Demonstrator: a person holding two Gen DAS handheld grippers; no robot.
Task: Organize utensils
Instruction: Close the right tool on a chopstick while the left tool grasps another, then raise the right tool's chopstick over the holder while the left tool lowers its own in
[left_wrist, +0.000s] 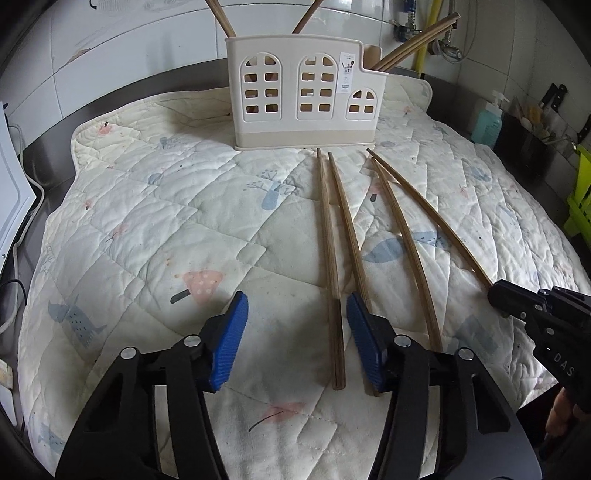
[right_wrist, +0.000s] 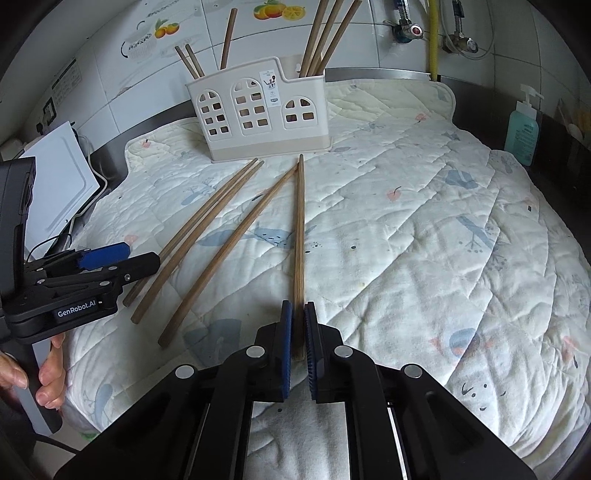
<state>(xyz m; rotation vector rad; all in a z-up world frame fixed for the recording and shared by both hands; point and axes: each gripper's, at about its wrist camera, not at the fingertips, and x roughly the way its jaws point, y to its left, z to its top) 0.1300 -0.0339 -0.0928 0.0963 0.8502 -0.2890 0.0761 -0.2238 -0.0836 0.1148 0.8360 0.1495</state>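
Observation:
Several long wooden chopsticks lie on a quilted mat (left_wrist: 147, 221) in front of a cream utensil holder (left_wrist: 303, 96) that has more chopsticks standing in it. My left gripper (left_wrist: 297, 306) is open, its blue pads straddling the near end of the leftmost chopstick (left_wrist: 328, 258). My right gripper (right_wrist: 298, 314) is shut on the near end of the rightmost chopstick (right_wrist: 299, 229), which rests on the mat; it shows in the left wrist view (left_wrist: 496, 291) too. The holder also shows in the right wrist view (right_wrist: 258, 110), as does the left gripper (right_wrist: 125, 258).
A teal soap bottle (right_wrist: 522, 129) stands at the right on the dark counter. A white appliance (right_wrist: 59, 177) with cables sits at the left. A green object (left_wrist: 580, 195) and knives are at the far right. Tiled wall and pipes stand behind.

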